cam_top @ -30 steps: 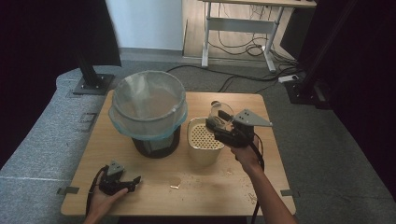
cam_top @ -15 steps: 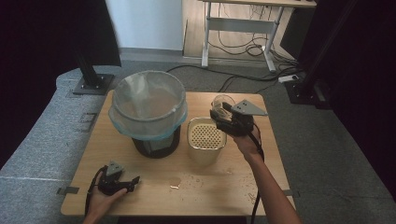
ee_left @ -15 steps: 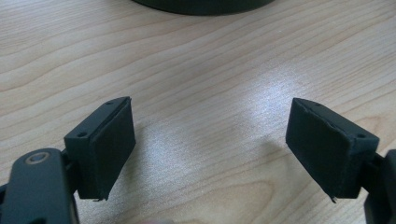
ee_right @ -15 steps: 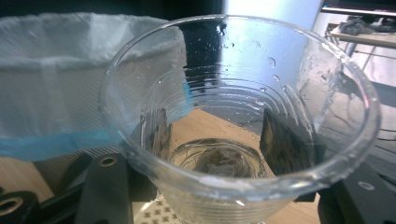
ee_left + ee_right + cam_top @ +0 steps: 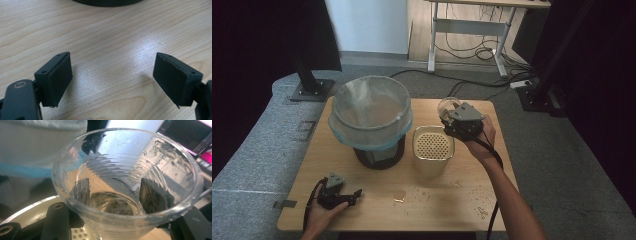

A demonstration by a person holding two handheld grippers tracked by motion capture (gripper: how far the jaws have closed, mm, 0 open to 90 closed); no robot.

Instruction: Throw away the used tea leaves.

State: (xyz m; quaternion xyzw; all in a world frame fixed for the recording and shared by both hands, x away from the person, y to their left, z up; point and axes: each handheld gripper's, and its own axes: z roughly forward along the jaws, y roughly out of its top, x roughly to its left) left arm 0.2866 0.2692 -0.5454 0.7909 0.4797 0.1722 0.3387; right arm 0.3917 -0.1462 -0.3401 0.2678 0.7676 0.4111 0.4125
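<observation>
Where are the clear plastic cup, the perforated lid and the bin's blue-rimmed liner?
clear plastic cup (image 5: 120,195): right gripper view, inner wall.
perforated lid (image 5: 433,143): high view, centre holes.
blue-rimmed liner (image 5: 377,144): high view, front rim.

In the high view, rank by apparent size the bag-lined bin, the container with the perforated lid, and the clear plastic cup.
1. Bag-lined bin, largest by far.
2. Container with the perforated lid.
3. Clear plastic cup, smallest, though the right gripper holding it hides part of it.
</observation>
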